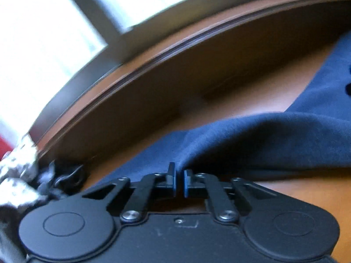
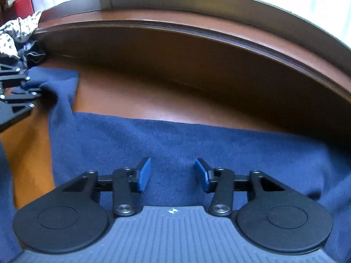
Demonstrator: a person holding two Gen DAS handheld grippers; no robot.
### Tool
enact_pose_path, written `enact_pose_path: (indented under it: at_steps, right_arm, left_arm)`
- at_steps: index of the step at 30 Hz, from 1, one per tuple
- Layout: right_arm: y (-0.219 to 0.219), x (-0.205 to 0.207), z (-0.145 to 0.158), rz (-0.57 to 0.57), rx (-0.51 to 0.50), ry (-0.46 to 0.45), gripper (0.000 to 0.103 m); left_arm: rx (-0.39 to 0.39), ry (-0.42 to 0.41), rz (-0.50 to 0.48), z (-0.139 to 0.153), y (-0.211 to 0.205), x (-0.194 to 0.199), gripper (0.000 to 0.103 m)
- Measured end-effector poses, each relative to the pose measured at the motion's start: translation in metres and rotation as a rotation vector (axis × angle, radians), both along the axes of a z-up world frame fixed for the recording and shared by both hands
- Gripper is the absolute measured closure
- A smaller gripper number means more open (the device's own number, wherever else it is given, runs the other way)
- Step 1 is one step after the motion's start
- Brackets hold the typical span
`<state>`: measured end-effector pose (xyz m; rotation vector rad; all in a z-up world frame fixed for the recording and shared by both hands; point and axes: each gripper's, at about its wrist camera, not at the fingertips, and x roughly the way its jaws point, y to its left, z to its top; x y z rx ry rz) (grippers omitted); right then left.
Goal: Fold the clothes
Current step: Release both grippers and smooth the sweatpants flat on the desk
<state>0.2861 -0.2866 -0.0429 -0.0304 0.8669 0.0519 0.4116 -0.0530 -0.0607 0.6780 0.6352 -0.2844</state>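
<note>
Soft, limp blue cloth: left gripper pinches its corner, right gripper hangs spread above its middle.

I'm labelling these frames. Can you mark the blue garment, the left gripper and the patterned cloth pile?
blue garment (image 2: pixel 197 144): right wrist view, flat middle of the fabric.
left gripper (image 1: pixel 179 180): left wrist view, midway between fingertips, pinching a fold.
patterned cloth pile (image 2: pixel 15 32): right wrist view, crumpled top.
</note>
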Motion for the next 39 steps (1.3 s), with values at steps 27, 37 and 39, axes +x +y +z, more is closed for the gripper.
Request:
enact_pose_path:
  at_steps: [27,37,39]
  right_arm:
    - [-0.127,-0.197,0.029,-0.592,-0.104,-0.137,0.036]
    - [-0.184,-0.258,-0.004,-0.702,-0.087,-0.018,0.033]
    - [-0.189,-0.260,-0.004,-0.705,-0.059,-0.001,0.027]
  left_arm:
    - [-0.111,0.100,-0.360,0.023,-0.126,-0.077,0.024]
    - [-0.055,0.208,-0.274,0.001,-0.192,-0.089,0.022]
    - [-0.062,0.225,-0.254,-0.002,-0.198,-0.095,0.021]
